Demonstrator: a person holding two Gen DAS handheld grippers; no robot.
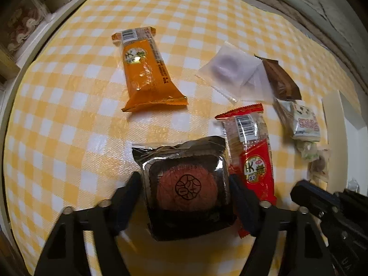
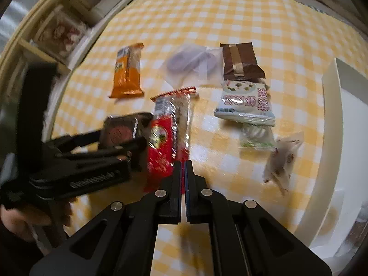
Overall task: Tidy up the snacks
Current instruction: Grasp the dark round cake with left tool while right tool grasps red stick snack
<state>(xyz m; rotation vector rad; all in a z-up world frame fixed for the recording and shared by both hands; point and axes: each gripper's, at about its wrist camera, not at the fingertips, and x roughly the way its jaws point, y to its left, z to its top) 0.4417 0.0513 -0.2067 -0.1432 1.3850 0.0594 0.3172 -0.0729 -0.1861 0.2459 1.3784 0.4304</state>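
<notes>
1. We have the left gripper [image 1: 186,184] straddling the dark mooncake pack [image 1: 184,184]. Its fingers sit against both sides of the pack, so we judge the grip on it made or all but made. The pack rests on the yellow checked cloth [image 1: 69,115], near us.
2. The right gripper [image 2: 183,168] is fully closed. Its tips stand at the near end of the red cracker packet [image 2: 165,138], and we cannot tell whether they pinch the wrapper's edge.
3. Still loose on the cloth:
   - the orange cracker packet [image 1: 147,69], far left
   - the clear pouch [image 1: 230,71] and the brown packet [image 1: 280,82], far right
   - the pale cookie bag [image 2: 246,103], the green-white candy [image 2: 255,135] and a small clear candy bag [image 2: 280,158], on the right
4. The white tray [image 2: 331,115] stands at the right edge. Something lies in its near corner, too blurred to name.
5. We judge the sorting barely begun: nearly every snack remains unplaced.
</notes>
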